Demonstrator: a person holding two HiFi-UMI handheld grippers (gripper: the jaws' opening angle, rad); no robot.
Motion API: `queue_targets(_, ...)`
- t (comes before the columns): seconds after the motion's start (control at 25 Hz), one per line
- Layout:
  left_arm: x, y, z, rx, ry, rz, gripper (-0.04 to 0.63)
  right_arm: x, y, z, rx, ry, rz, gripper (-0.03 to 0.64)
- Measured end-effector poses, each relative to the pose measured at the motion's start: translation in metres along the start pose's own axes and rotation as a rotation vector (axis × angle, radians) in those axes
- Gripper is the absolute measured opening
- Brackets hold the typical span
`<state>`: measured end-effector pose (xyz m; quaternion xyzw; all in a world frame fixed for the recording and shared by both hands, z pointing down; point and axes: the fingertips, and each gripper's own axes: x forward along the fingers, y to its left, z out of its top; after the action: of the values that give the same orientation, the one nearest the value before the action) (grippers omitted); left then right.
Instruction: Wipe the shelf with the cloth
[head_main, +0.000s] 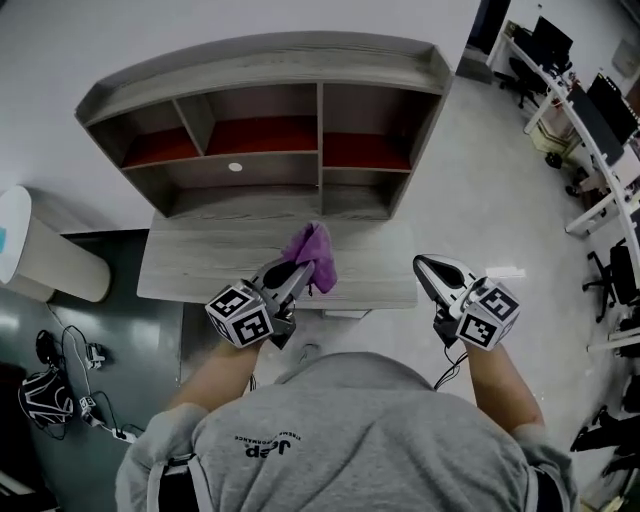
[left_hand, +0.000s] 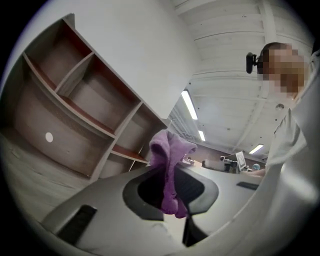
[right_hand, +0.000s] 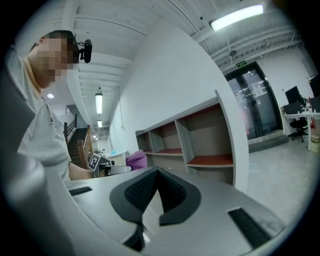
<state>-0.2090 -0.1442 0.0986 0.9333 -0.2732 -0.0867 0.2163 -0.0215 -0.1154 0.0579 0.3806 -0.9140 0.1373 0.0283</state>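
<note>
The left gripper (head_main: 298, 270) is clamped on a purple cloth (head_main: 316, 256). In the left gripper view the cloth (left_hand: 169, 167) is pinched between the two dark pads, and a bunched fold stands up past the tips. In the head view the cloth juts from the gripper toward 1 o'clock, over the front middle of the grey wood bench (head_main: 190, 262). Whether it touches the bench cannot be told.

The right gripper (head_main: 424, 266) is at 3 o'clock from the left one, well apart from it, by the bench's right front corner. Its jaws are together at the tips with nothing between them, as the right gripper view shows (right_hand: 158, 171).

The shelf (head_main: 262, 62) stands on the back of the bench, at 12 o'clock from the cloth. It is a grey open unit with reddish boards inside its compartments. The cloth is near its lower middle opening but apart from it.

A white cylinder (head_main: 45, 255) stands on the floor at 9 o'clock from the bench, and cables (head_main: 62, 385) lie at 7 o'clock.
</note>
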Motion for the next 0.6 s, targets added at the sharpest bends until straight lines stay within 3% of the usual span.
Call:
queue_targets(0.16, 0.049, 0.031, -0.016, -0.031, 0.007, 0.09, 0.071, 0.019, -0.059, 0.002, -0.008, 0.03, 0.047, 0.02)
queue_targets(0.28, 0.079, 0.054, -0.035, 0.003, 0.007, 0.205, 0.071, 0.036, -0.099, -0.008, -0.018, 0.052, 0.153, 0.02)
queue_targets(0.48, 0.131, 0.095, -0.069, 0.134, 0.028, 0.341, 0.071, 0.059, -0.144, -0.042, -0.112, 0.06, 0.289, 0.02)
queue_targets(0.6, 0.151, 0.123, -0.092, 0.284, 0.086, 0.377, 0.071, 0.075, -0.162, -0.08, -0.143, 0.051, 0.302, 0.02)
